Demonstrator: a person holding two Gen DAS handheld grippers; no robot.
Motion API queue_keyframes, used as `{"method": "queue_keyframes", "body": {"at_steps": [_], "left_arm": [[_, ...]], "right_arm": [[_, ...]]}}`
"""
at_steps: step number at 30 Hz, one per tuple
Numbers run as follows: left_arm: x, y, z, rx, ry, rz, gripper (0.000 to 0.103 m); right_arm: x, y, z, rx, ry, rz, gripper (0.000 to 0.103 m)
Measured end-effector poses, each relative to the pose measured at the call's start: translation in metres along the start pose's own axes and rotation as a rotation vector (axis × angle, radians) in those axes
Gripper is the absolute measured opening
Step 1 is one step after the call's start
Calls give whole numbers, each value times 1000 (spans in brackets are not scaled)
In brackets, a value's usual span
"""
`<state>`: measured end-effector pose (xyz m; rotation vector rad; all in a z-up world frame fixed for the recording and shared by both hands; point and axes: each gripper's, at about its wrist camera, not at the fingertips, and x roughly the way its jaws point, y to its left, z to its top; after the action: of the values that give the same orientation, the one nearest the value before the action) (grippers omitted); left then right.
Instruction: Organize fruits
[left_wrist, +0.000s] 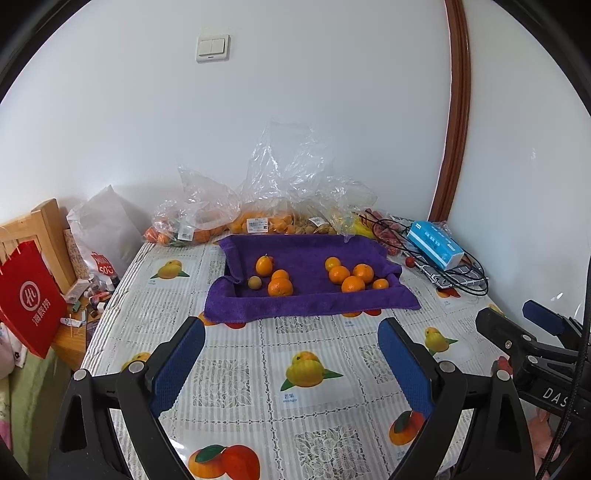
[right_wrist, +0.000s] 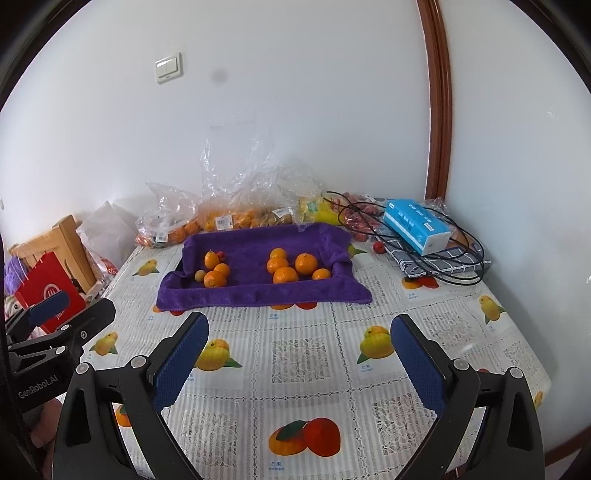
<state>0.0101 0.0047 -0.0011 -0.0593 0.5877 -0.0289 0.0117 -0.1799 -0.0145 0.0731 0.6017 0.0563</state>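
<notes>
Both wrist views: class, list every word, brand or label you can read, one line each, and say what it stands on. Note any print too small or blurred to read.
"GenRobot.AI": on the left gripper, its body.
"DAS", cut off by the frame edge: on the right gripper, its body.
"mango": under the printed fruits on the tablecloth.
Too small or blurred: red paper bag, blue tissue box, price stickers on the plastic fruit bags.

Plush purple cloth (right_wrist: 258, 291), crinkled clear plastic bags (left_wrist: 280, 173), glossy printed tablecloth (right_wrist: 295, 373)
</notes>
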Motion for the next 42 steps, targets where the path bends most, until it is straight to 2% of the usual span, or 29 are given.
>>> {"method": "queue_keyframes", "body": {"at_steps": [42], "left_arm": [[-9, 3, 0, -10, -17, -5, 95]], "right_arm": [[-5, 6, 0, 0, -5, 4, 98]]}}
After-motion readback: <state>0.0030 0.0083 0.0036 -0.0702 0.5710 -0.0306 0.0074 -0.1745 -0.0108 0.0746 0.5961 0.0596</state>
